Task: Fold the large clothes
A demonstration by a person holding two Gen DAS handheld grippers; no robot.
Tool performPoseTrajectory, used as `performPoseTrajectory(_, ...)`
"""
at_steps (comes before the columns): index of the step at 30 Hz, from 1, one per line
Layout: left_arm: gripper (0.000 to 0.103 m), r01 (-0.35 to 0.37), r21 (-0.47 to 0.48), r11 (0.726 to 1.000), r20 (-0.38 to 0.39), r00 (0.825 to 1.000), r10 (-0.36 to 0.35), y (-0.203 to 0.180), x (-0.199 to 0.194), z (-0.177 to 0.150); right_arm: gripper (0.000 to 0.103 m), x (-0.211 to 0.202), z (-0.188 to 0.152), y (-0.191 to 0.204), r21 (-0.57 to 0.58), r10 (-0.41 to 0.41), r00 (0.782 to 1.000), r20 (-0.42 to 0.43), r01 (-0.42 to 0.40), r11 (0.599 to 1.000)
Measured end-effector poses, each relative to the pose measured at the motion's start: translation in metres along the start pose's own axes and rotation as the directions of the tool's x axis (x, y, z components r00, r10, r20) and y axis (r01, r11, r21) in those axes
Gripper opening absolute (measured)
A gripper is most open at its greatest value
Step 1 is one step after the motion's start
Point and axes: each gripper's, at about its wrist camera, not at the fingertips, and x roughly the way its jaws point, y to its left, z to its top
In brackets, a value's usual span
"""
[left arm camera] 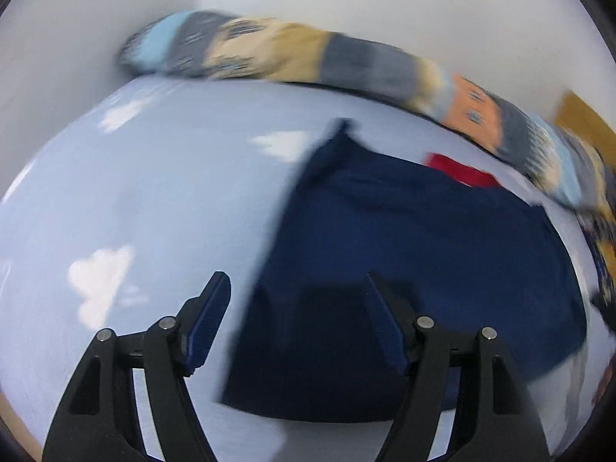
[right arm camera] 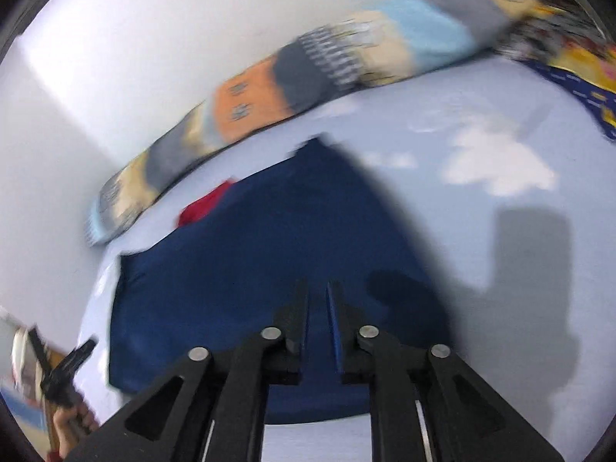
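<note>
A navy blue garment (left arm camera: 415,269) lies flat on the pale blue bed sheet (left arm camera: 154,200), with a red piece (left arm camera: 458,169) showing at its far edge. My left gripper (left arm camera: 298,300) hangs open over the garment's left edge, one finger above the sheet and one above the navy cloth, and holds nothing. In the right wrist view the same garment (right arm camera: 246,261) fills the middle, the red piece (right arm camera: 204,204) at its far left. My right gripper (right arm camera: 317,292) hovers above the garment's near part. Its jaws stand a narrow gap apart, with no cloth pinched between them.
A patchwork-patterned rolled blanket (left arm camera: 308,54) runs along the white wall (left arm camera: 385,0) behind the bed. A dark blue and yellow cloth (right arm camera: 577,69) lies at the far right. White cloud prints dot the sheet (right arm camera: 500,169). A hand (right arm camera: 73,423) holding the left gripper shows at the lower left.
</note>
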Motion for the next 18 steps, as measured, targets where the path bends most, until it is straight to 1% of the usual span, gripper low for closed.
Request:
performPoseTrajectory(1,0.071,0.009,0.031,0.999,-0.004,1.0,-0.009,-0.008,0.002,0.0,0.018,0.009,0.001,0.013,-0.028,0.0,1.0,-0.026,-0.001,1.0)
performPoseTrajectory(2,0.072,0.007,0.079,0.997,-0.014,1.0,-0.006,-0.019,0.007,0.0,0.02,0.016,0.0,0.018,-0.036,-0.009,0.999,-0.04,0.007,0.999)
performPoseTrajectory(3,0.072,0.002,0.113,0.994,-0.033,0.999,0.002,-0.029,0.015,0.0,0.024,0.022,0.0,0.019,-0.038,-0.022,0.997,-0.068,0.019,0.999)
performPoseTrajectory(4,0.072,0.005,0.15,0.989,-0.078,0.997,0.007,-0.039,0.024,-0.008,0.027,0.031,0.0,0.018,-0.037,-0.046,0.993,-0.112,0.042,0.998)
performPoseTrajectory(5,0.072,0.006,0.17,0.986,-0.117,0.993,0.014,-0.045,0.033,-0.013,0.027,0.038,0.001,0.015,-0.037,-0.082,0.986,-0.148,0.078,0.996)
performPoseTrajectory(6,0.073,-0.006,0.192,0.981,-0.186,0.982,0.043,-0.051,0.048,-0.02,0.029,0.045,-0.004,0.011,-0.036,-0.125,0.976,-0.176,0.12,0.992)
performPoseTrajectory(7,0.073,-0.013,0.195,0.981,-0.216,0.975,0.056,-0.052,0.055,-0.022,0.027,0.053,-0.005,0.005,-0.03,-0.161,0.963,-0.215,0.158,0.987)
performPoseTrajectory(8,0.073,-0.024,0.178,0.984,-0.236,0.969,0.066,-0.052,0.064,-0.023,0.026,0.053,-0.008,-0.002,-0.011,-0.163,0.958,-0.235,0.165,0.986)
performPoseTrajectory(9,0.073,-0.028,0.16,0.987,-0.234,0.97,0.066,-0.052,0.064,-0.02,0.027,0.05,-0.007,-0.005,0.019,-0.147,0.963,-0.228,0.155,0.988)
performPoseTrajectory(10,0.073,-0.032,0.15,0.988,-0.226,0.972,0.066,-0.052,0.06,-0.016,0.029,0.047,-0.007,-0.002,0.01,-0.157,0.964,-0.215,0.163,0.987)
performPoseTrajectory(12,0.073,-0.046,0.146,0.988,-0.199,0.977,0.075,-0.054,0.05,-0.012,0.03,0.035,-0.005,0.012,-0.059,-0.201,0.967,-0.154,0.194,0.979)
performPoseTrajectory(14,0.073,-0.056,0.147,0.988,-0.139,0.987,0.076,-0.057,0.026,-0.014,0.039,0.019,-0.004,0.027,-0.088,-0.173,0.979,-0.105,0.164,0.983)
performPoseTrajectory(15,0.073,-0.065,0.15,0.987,-0.117,0.99,0.083,-0.06,0.014,-0.018,0.051,0.011,-0.008,0.037,-0.112,-0.179,0.98,-0.083,0.17,0.979)
performPoseTrajectory(16,0.073,-0.081,0.144,0.986,-0.088,0.992,0.094,-0.06,-0.002,-0.02,0.055,0.005,-0.014,0.049,-0.154,-0.194,0.98,-0.05,0.184,0.971)
performPoseTrajectory(18,0.073,-0.082,0.139,0.987,-0.064,0.994,0.092,-0.059,-0.022,-0.025,0.054,-0.003,-0.021,0.071,-0.223,-0.187,0.982,-0.005,0.181,0.958)
